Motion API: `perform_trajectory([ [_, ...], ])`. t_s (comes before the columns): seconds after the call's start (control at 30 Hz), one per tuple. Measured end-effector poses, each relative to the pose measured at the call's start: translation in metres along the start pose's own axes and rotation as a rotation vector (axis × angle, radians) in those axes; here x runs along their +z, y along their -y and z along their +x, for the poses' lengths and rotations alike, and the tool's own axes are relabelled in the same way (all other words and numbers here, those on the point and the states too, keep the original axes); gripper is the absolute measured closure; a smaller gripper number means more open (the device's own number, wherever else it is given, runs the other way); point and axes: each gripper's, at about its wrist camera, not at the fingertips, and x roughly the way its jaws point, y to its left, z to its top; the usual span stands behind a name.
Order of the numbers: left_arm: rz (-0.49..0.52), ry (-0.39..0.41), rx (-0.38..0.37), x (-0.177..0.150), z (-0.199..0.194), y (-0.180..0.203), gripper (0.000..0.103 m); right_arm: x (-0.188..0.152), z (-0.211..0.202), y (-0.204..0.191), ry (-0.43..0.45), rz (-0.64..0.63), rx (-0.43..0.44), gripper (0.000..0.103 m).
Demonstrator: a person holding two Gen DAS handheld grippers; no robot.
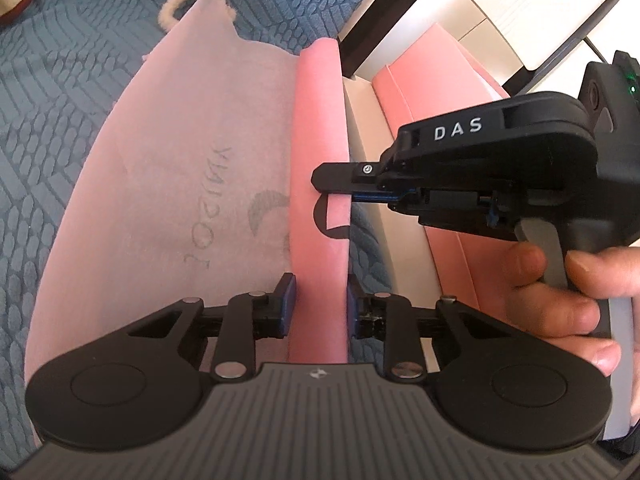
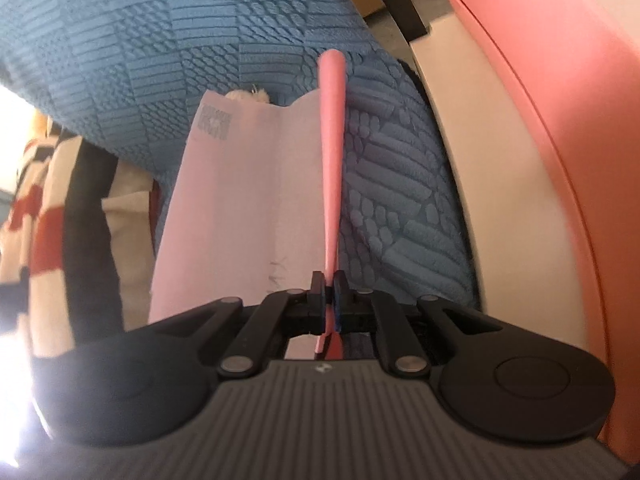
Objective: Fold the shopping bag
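Note:
The pale pink shopping bag (image 1: 180,180) lies flat on a blue textured cover (image 1: 60,80), grey lettering showing through it. Its right side is lifted into a darker pink fold (image 1: 320,120). My left gripper (image 1: 320,304) is open, its blue pads on either side of the near end of that fold. My right gripper (image 1: 320,184), held by a hand (image 1: 560,300), comes in from the right and is shut on the fold's edge farther along. In the right wrist view my right gripper (image 2: 329,292) pinches the thin pink fold (image 2: 332,160), and the bag (image 2: 240,200) spreads out to its left.
A fluffy white rope handle (image 1: 176,4) sticks out at the bag's far end. Pink and cream furniture (image 1: 420,92) runs close along the right side of the cover. A red, white and black striped fabric (image 2: 36,220) lies at the left in the right wrist view.

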Motion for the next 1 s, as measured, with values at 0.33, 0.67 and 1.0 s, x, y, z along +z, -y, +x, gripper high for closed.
perform_trajectory([
  [0.33,-0.033,0.048,-0.002,-0.008,-0.019,0.003,0.096,0.002,-0.003,-0.005,0.017,-0.042,-0.003,0.09],
  [0.67,-0.236,0.021,-0.027,-0.005,-0.021,-0.03,0.098,0.0,-0.007,-0.028,0.076,-0.151,0.065,0.087],
  [1.0,-0.289,-0.003,-0.008,-0.002,-0.024,-0.041,0.097,-0.005,0.026,-0.045,0.007,-0.248,0.012,0.089],
])
